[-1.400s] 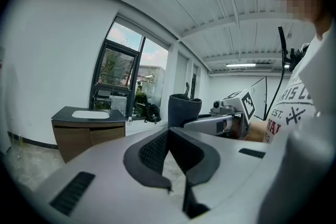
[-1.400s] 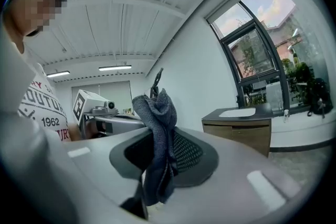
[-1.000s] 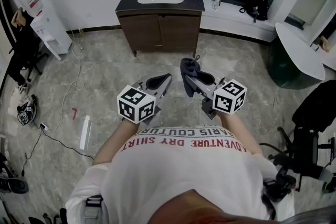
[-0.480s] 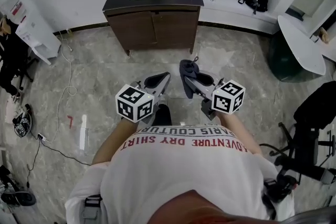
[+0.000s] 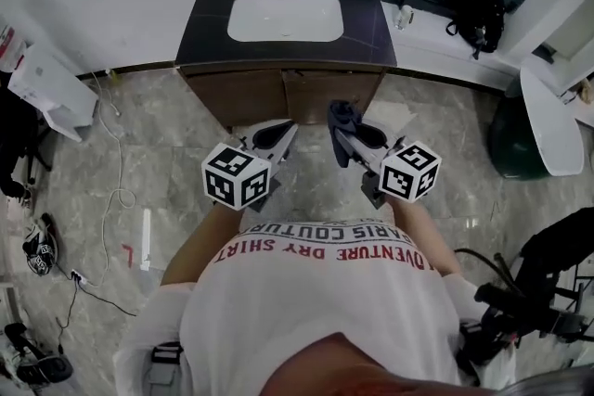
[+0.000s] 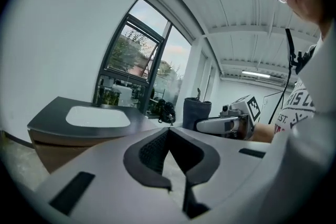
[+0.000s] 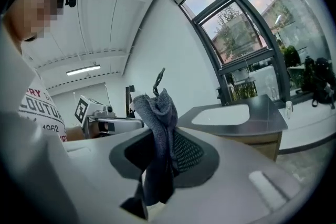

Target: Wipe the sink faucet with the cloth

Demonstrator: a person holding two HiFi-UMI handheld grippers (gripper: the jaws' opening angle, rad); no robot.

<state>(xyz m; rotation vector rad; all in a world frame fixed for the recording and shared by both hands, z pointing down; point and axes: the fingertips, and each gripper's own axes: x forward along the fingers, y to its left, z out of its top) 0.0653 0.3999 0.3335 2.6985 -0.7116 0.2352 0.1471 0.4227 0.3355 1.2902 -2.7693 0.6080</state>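
Observation:
A dark-topped vanity [image 5: 206,25] with a white sink basin [image 5: 285,17] stands against the far wall, just beyond both grippers. I cannot make out the faucet in any view. My right gripper [image 5: 340,134] is shut on a dark grey cloth [image 5: 339,117], which sticks up and drapes between its jaws [image 7: 157,134]. My left gripper [image 5: 284,133] is held level beside it, shut with nothing in it [image 6: 168,130]. The basin also shows ahead in the left gripper view [image 6: 97,116] and in the right gripper view [image 7: 220,114]. Both grippers are in the air in front of the cabinet doors.
A white appliance [image 5: 42,83] and loose cables [image 5: 113,185] lie on the floor at the left. A cup [image 5: 401,14] and a black backpack [image 5: 473,0] sit on the window ledge. A dark round bin [image 5: 515,144] and a white table [image 5: 555,118] stand at the right.
The vanity has come much closer and lower in the head view as the person walked up to it. Both grippers keep the same pose, the cloth still held in the right one.

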